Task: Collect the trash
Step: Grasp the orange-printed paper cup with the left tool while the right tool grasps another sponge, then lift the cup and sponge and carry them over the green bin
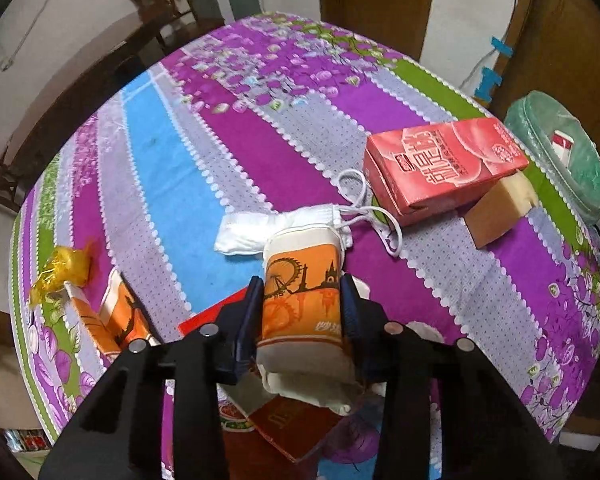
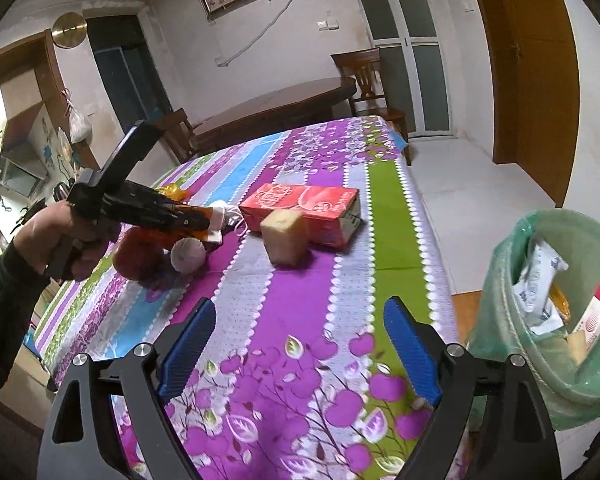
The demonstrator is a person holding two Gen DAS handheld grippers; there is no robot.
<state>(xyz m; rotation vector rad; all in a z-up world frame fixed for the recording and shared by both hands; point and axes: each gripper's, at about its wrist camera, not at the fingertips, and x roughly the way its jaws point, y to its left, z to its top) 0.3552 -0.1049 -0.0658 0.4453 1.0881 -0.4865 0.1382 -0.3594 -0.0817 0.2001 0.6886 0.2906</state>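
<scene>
The paper cup [image 1: 302, 300] looked matt and crumpled, pinched between the left claw's [image 1: 303, 304] ribbed blue plastic pads [image 1: 247, 312]. Beyond the cup, the red carton [image 1: 444, 164] was glossy card. Printed cloth [image 1: 260, 140] covered the bench. The bin's green bag [image 2: 496, 300] was thin, shiny plastic.

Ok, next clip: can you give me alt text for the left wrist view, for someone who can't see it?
The left gripper is shut on a crushed orange paper cup above a purple striped tablecloth. Beyond it lie a white face mask, a red carton and a tan block, with a green-lined trash bin at the table's right edge.
</scene>
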